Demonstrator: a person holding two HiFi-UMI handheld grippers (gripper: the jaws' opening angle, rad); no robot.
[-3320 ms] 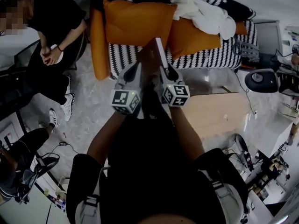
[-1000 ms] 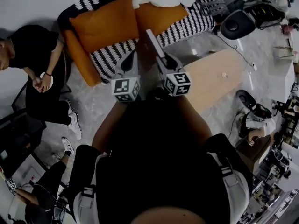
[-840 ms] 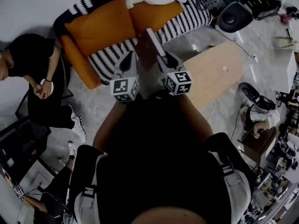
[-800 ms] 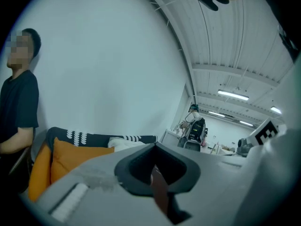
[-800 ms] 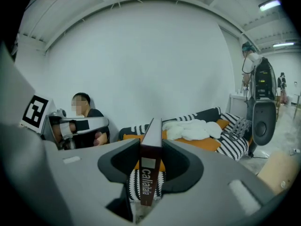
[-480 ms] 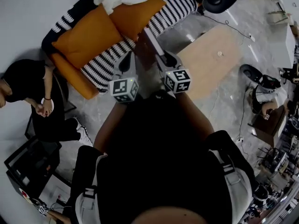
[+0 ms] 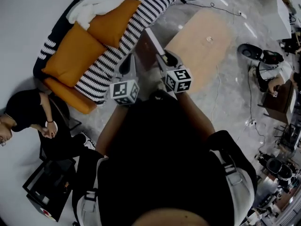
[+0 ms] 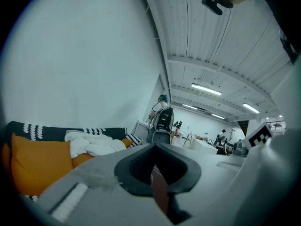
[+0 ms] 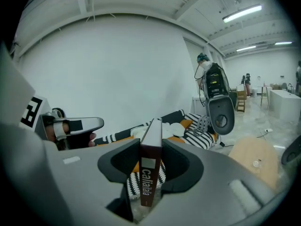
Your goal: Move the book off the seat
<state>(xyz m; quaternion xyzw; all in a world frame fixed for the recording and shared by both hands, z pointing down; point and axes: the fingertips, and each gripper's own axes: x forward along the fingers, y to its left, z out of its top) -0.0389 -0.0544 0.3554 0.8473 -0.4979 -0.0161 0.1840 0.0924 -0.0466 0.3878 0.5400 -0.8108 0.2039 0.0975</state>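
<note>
A dark brown book (image 9: 149,168) with a white label on its spine stands upright in my right gripper (image 9: 151,149), which is shut on its two covers. From above, the book (image 7: 154,40) shows its pale top edge, held in the air over the floor between the striped sofa seat (image 7: 101,72) and the wooden coffee table (image 7: 202,41). My left gripper (image 7: 130,56) is level with the right gripper (image 7: 160,56), just left of the book. Its jaws (image 8: 157,173) stand close together. A thin reddish-brown strip shows in the slit, and I cannot tell what it is.
Two orange cushions (image 7: 73,55) and a white blanket (image 7: 101,1) lie on the sofa. A person in black (image 7: 28,114) sits at the left. Cables (image 7: 221,84) run over the grey floor, and equipment (image 7: 273,98) stands at the right. A small object (image 7: 209,38) rests on the coffee table.
Both grippers and the book have swung right, away from the sofa. The sofa has slid to the upper left of the head view and the coffee table toward top centre. The grip on the book is unchanged.
</note>
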